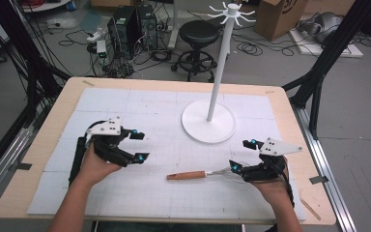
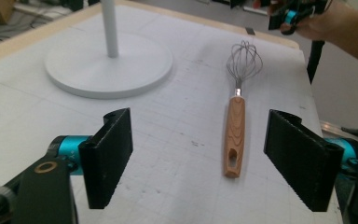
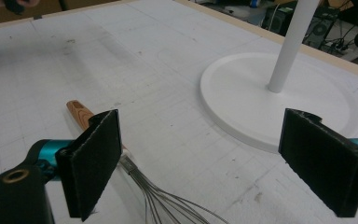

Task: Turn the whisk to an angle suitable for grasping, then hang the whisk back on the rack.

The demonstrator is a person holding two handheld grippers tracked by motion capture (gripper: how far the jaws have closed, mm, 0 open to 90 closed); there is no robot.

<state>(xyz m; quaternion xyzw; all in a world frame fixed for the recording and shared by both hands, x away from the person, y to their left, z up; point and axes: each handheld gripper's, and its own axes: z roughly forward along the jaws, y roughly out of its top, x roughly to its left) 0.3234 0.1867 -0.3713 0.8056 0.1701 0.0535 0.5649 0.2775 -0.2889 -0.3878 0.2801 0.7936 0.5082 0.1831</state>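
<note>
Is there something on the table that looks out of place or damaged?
Nothing looks damaged or spilled. The whisk lies flat on the white mat instead of hanging on the white hook stand. Both tongs, left and right, are open and hold nothing.

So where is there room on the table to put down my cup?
The far left of the white mat, beyond the left gripper, is bare. So is the near middle, in front of the whisk. It is crowded around the stand's round base and by the right gripper.
</note>
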